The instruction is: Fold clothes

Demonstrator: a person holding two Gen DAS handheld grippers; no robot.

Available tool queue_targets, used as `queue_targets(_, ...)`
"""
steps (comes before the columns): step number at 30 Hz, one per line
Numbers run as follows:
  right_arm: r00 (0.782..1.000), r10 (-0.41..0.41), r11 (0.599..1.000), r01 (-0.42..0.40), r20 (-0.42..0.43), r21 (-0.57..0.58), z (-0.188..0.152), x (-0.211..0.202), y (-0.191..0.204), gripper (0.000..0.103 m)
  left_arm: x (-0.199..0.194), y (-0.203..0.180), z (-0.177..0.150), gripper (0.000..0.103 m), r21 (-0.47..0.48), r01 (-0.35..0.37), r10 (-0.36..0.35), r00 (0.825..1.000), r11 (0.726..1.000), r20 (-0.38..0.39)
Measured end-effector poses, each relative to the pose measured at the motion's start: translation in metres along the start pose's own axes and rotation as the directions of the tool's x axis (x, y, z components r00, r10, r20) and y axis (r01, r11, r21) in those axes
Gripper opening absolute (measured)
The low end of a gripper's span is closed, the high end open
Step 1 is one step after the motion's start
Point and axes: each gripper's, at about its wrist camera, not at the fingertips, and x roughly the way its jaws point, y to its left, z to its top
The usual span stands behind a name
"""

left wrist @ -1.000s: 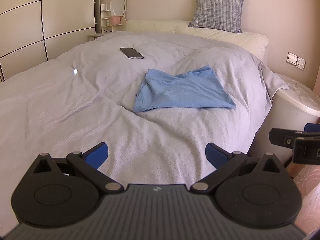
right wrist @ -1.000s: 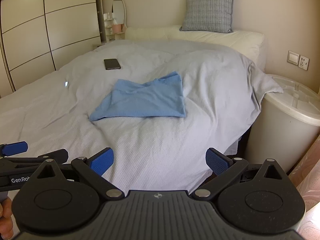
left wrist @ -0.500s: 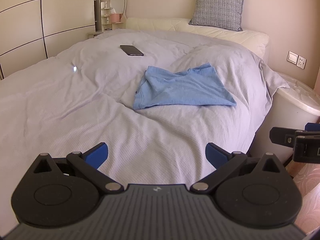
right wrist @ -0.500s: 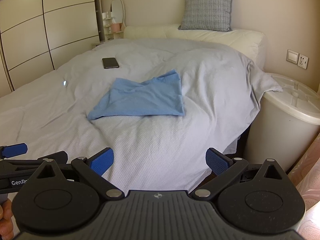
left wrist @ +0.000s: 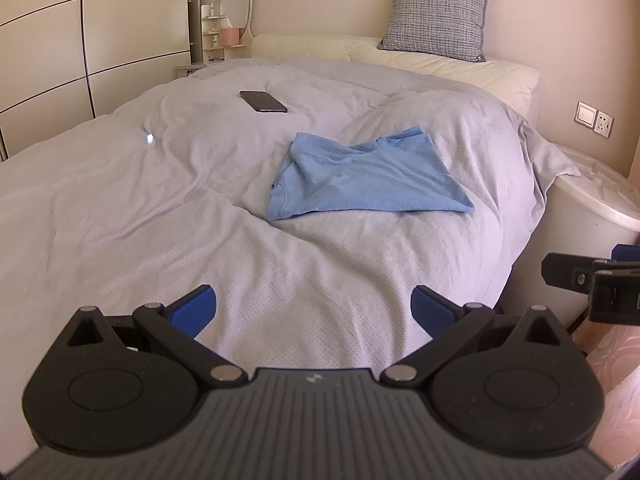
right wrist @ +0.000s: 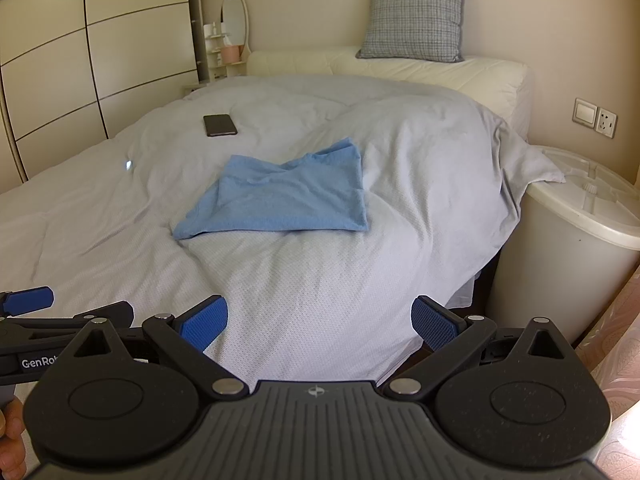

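We hold both grippers above the near edge of the bed (left wrist: 120,208), side by side. Our left gripper (left wrist: 314,306) has its jaws spread wide and grasps nothing; our right gripper (right wrist: 319,318) likewise has its jaws released, with only the grey duvet between its blue pads. The blue shirt (left wrist: 368,178) lies roughly folded on the duvet, well beyond both grippers, toward the right half of the bed. Farther up the bed from the shirt, to its left, rests a dark phone (left wrist: 263,101). A checked pillow (left wrist: 438,16) leans against the wall at the head of the bed, and a white bin (right wrist: 576,240) stands just beside the bed's right edge.
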Motion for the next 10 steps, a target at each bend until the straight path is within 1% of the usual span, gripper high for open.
queue_targets(10,1.0,-0.003,1.0,0.003,0.006,0.0,-0.0004,-0.0016,-0.0011,0.101,-0.0042,-0.0041,0.0016,0.102,0.021,0.005,-0.005,1.0,1.0,0.021)
